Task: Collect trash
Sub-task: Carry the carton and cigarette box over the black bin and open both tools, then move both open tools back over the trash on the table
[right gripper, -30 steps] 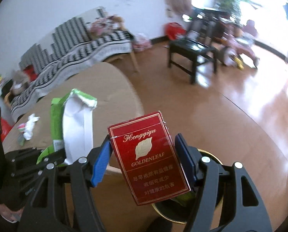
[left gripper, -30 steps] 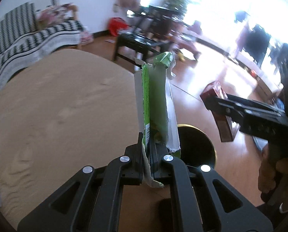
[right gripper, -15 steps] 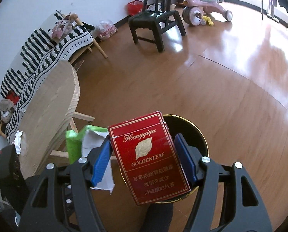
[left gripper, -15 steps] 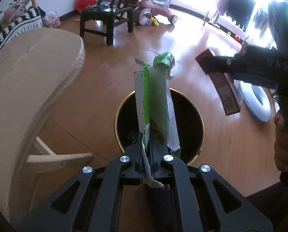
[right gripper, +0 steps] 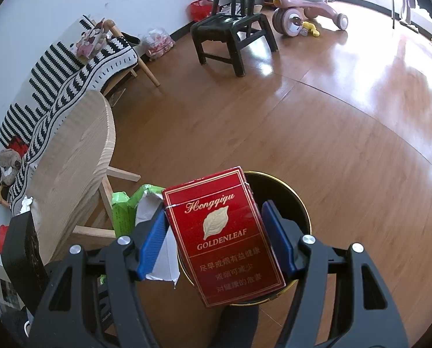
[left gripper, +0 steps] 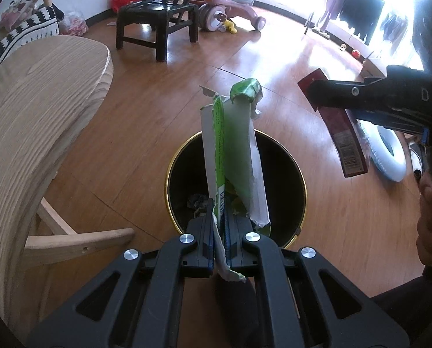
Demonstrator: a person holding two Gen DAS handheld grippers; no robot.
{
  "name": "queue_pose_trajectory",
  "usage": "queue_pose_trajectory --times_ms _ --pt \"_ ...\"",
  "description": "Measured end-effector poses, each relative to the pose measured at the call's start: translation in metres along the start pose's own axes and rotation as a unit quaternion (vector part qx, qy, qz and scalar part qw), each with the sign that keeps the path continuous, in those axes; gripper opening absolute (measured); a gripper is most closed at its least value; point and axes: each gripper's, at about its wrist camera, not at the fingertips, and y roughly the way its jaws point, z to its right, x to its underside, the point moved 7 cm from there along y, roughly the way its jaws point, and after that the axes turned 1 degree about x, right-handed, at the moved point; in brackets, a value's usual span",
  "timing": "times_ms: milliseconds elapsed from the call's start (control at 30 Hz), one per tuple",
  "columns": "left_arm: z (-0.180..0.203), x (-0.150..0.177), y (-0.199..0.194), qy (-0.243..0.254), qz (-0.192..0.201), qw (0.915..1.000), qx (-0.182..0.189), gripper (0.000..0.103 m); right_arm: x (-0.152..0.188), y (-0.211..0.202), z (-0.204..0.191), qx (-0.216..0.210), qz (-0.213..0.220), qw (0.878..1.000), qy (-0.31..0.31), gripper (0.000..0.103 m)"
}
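Left claw is pressed together on a torn green-and-white wrapper, held upright with its long axis running away from the claw. The black, gold-rimmed bin stands on the floor directly beneath and beyond it, so the wrapper hangs over the opening; judged, release alone should drop it in. Right claw pinches a red pack across its sides, face toward the camera, lower half over the bin. In the left view the pack sits right of the rim, so the left claw looks nearer centre. Pack reads "Hongqiqu" and "GOLDENLEAF", with Chinese warning text below. Wrapper print is too small to read. The table lies left of the bin.
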Motion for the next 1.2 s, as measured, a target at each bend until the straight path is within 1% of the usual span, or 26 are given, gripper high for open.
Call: queue_pose_trajectory --times_ms 133,233,367,433,467,500,533,567,600,633,700,767,867,967,1067,1167,1200 --pt "0.000 0.000 0.001 -0.001 -0.005 1.0000 0.005 0.005 0.000 0.001 0.000 -0.001 0.001 1.000 0.000 0.066" --pt "0.000 -0.001 0.003 0.002 -0.009 1.0000 0.002 0.005 -0.001 0.000 0.000 -0.001 0.005 1.000 0.005 0.073" --pt "-0.001 0.001 0.005 0.003 -0.016 0.9999 -0.003 0.007 -0.001 -0.003 -0.002 -0.001 0.011 1.000 0.006 0.075" --pt "-0.003 0.001 0.006 0.002 -0.018 0.9998 -0.008 0.013 -0.001 -0.002 -0.003 -0.001 0.011 1.000 0.006 0.076" --pt "-0.004 0.001 0.005 0.001 -0.017 0.9998 -0.009 0.023 -0.001 -0.002 -0.003 -0.001 0.011 1.000 0.006 0.077" --pt "-0.005 0.000 0.004 0.000 -0.016 0.9998 -0.012 0.038 0.000 -0.002 -0.005 0.000 0.012 1.000 0.006 0.078" --pt "-0.006 0.000 0.002 -0.002 -0.010 0.9998 -0.015 0.046 -0.001 -0.002 -0.005 -0.001 0.014 1.000 0.006 0.080" --pt "-0.007 -0.001 -0.001 -0.003 -0.003 0.9998 -0.019 0.058 -0.001 -0.002 -0.006 -0.001 0.015 1.000 0.005 0.081" --pt "-0.008 -0.002 -0.003 -0.003 0.003 0.9997 -0.022 0.065 -0.002 -0.003 -0.007 0.000 0.016 1.000 0.005 0.082" --pt "-0.008 -0.003 -0.006 -0.001 0.009 0.9996 -0.026 0.067 -0.003 -0.003 -0.008 -0.001 0.018 1.000 0.005 0.085" --pt "-0.011 -0.005 -0.011 0.000 0.015 0.9994 -0.031 0.077 -0.003 -0.004 -0.009 -0.001 0.021 1.000 0.004 0.086" --pt "-0.014 -0.005 -0.016 -0.003 0.019 0.9993 -0.033 0.078 -0.005 -0.005 -0.012 0.001 0.025 1.000 0.003 0.090" --pt "-0.019 -0.004 -0.026 -0.008 0.024 0.9991 -0.035 0.084 -0.009 -0.009 -0.027 0.004 0.035 0.999 -0.009 0.093" --pt "-0.031 -0.004 -0.045 -0.015 0.037 0.9984 -0.039 0.087 -0.011 -0.013 -0.047 -0.001 0.037 0.999 -0.021 0.093" --pt "-0.045 -0.004 -0.067 -0.025 0.053 0.9973 -0.044 0.089 -0.014 -0.021 -0.084 -0.016 0.043 0.998 -0.049 0.093" --pt "-0.069 0.001 -0.096 -0.045 0.071 0.9947 -0.059 0.091 -0.016 -0.029 -0.129 -0.035 0.052 0.995 -0.082 0.094" --pt "-0.077 0.002 -0.104 -0.052 0.075 0.9937 -0.064 0.091 -0.016 -0.031 -0.149 -0.047 0.054 0.993 -0.094 0.094"
